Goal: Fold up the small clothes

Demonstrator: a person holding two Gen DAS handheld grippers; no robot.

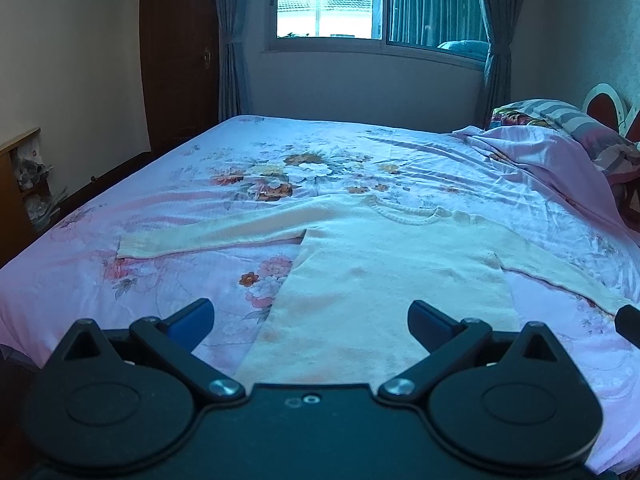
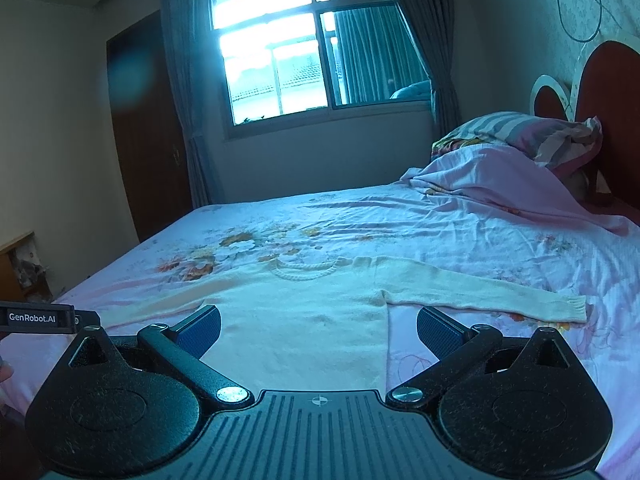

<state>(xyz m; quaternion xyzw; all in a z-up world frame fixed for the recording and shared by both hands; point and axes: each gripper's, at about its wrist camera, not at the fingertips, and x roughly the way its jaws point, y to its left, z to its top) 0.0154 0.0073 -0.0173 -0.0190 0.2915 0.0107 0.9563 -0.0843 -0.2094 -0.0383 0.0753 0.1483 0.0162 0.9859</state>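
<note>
A cream knit sweater (image 1: pixel 384 264) lies flat on the floral bed sheet (image 1: pixel 180 200), collar away from me, both sleeves spread out to the sides. It also shows in the right wrist view (image 2: pixel 304 312). My left gripper (image 1: pixel 310 320) is open and empty, hovering above the sweater's hem on its left side. My right gripper (image 2: pixel 319 330) is open and empty above the hem on the sweater's right side. The left gripper's body (image 2: pixel 38 317) shows at the left edge of the right wrist view. The right gripper's tip (image 1: pixel 629 322) shows at the right edge of the left wrist view.
A crumpled pink quilt (image 2: pixel 500 184) and striped pillow (image 2: pixel 532 132) lie at the head of the bed on the right, by a red headboard (image 2: pixel 612 120). A window (image 1: pixel 328 0) is behind the bed. A wooden shelf (image 1: pixel 20 184) stands at the left.
</note>
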